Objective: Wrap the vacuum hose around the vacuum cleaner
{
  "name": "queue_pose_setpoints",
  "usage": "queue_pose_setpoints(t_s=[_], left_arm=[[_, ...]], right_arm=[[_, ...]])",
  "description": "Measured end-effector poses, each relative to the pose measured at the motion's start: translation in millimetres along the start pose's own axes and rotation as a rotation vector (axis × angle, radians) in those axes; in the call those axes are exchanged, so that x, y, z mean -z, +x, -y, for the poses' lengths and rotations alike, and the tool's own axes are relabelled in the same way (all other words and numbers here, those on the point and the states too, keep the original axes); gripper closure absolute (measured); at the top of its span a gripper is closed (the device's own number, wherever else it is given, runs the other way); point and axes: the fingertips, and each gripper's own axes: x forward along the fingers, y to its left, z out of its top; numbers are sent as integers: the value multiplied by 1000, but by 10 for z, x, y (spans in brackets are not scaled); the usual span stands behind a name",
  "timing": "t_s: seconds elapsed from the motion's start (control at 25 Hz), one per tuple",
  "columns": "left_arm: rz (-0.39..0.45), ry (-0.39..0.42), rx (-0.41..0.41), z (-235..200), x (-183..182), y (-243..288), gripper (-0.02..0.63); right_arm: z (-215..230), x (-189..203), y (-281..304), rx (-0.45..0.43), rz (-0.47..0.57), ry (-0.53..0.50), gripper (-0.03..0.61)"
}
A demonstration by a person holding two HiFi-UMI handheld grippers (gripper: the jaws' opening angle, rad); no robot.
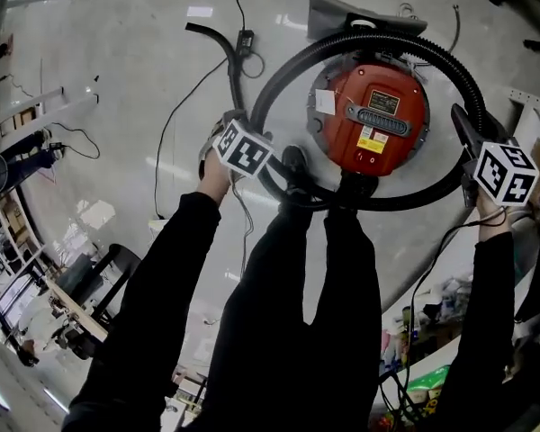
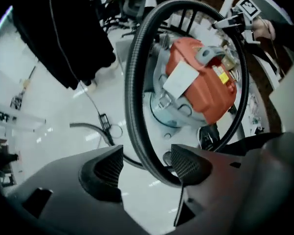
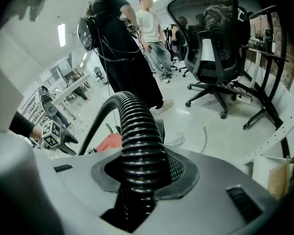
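Note:
A red vacuum cleaner (image 1: 373, 120) stands on the pale floor, and its black ribbed hose (image 1: 279, 79) runs in a loop around it. In the head view my left gripper (image 1: 237, 144) hangs at the loop's left side and my right gripper (image 1: 465, 131) at its right side. In the left gripper view the hose (image 2: 136, 106) passes between the wide-apart pads (image 2: 105, 166), close to the right one, and the left gripper (image 2: 146, 166) is open. The vacuum cleaner (image 2: 198, 82) lies beyond. My right gripper (image 3: 142, 173) is shut on the hose (image 3: 137, 136).
A thin power cord (image 1: 171, 120) and a curved rigid tube (image 1: 218, 48) lie on the floor left of the vacuum. A grey nozzle (image 1: 342, 12) sits behind it. My shoe (image 1: 295, 165) stands by the hose. An office chair (image 3: 215, 43) and standing people (image 3: 120, 58) are nearby.

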Motion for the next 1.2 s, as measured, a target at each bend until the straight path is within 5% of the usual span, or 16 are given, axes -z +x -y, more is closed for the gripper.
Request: queue_pose_setpoints(t_s=[0.16,0.36,0.48,0.6,0.76,0.88,1.2], left_arm=[[-47,-24,-7,-79,505,448,298],[0,-66,61,-19,382,769,298],[11,-110,26,-155,246,848,396],[131,-161,60,-191,-68,641,410],[310,-169,87,-209,-546,194,417],[346,-194,108,-161,-719,64,420],[358,-234,136,-74,-941,181,425]], right_arm=[[-151,-90,85,-85,48,-11,442],[-423,-234,78,-209,102,-63,443],[-410,-258,80,-236,132,-11,443],[-285,-172,85,-222,178,117,445],[-69,139,104,-163,294,409,445],[-29,546,242,-120,313,561,445],[424,1363,682,23,57,471,444]])
